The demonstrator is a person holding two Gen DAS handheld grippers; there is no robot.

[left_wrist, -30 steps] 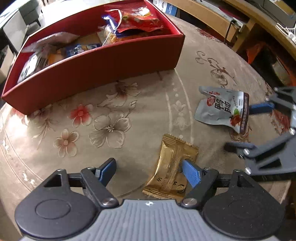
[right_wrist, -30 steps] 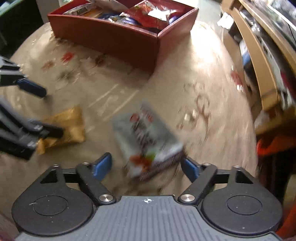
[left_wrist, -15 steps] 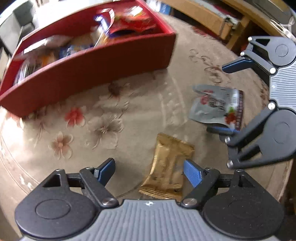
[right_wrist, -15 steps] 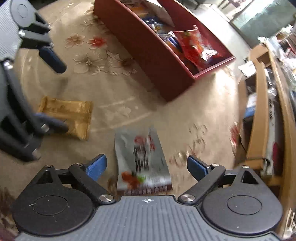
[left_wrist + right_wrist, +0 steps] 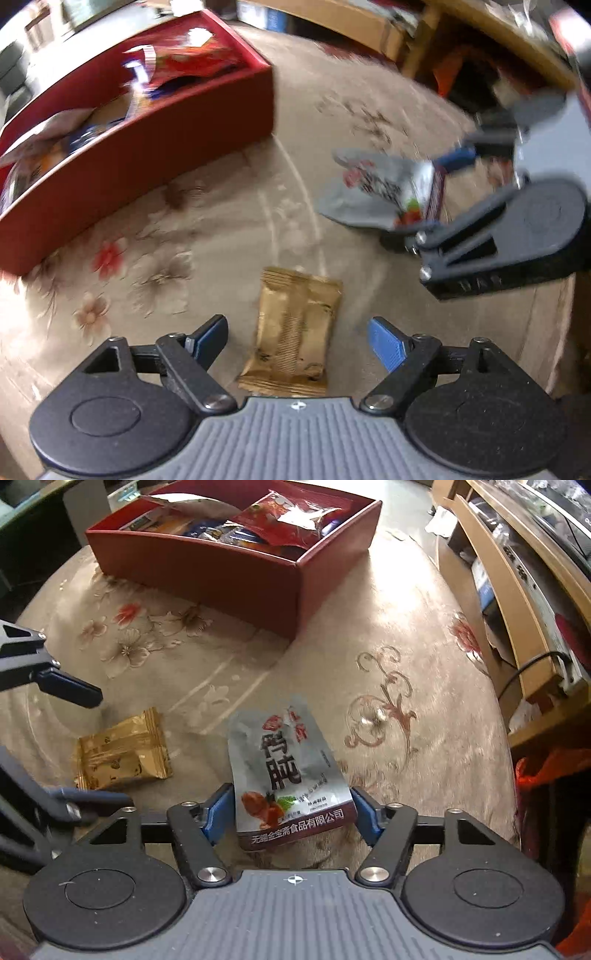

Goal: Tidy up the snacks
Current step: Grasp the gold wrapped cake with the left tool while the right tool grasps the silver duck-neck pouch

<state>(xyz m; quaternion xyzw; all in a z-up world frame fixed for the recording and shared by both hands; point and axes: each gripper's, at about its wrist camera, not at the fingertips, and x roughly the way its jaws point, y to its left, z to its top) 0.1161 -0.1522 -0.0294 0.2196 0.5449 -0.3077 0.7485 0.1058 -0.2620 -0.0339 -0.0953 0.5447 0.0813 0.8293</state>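
Observation:
A grey snack packet (image 5: 288, 768) with red print lies on the floral tablecloth. My right gripper (image 5: 291, 806) is over its near end, jaws closing, and both blue pads (image 5: 221, 808) press its side edges. A gold wrapped snack (image 5: 295, 332) lies to its left, between the fingers of my left gripper (image 5: 295, 326), whose jaws are opening and do not touch it. In the right wrist view the gold snack (image 5: 122, 749) sits between the left gripper's dark fingers (image 5: 70, 690). In the left wrist view the grey packet (image 5: 373, 192) is blurred, caught in the right gripper (image 5: 424, 195).
A red box (image 5: 221, 572) holding several snack bags stands at the far side of the round table (image 5: 369, 609). Wooden shelving (image 5: 517, 602) with clutter runs along the right, just past the table's edge. The same red box (image 5: 147, 147) is upper left in the left wrist view.
The right jaws opened wide, then closed onto the grey packet's sides. The left gripper shifted and rolled, so the gold snack now lies centred between its fingers.

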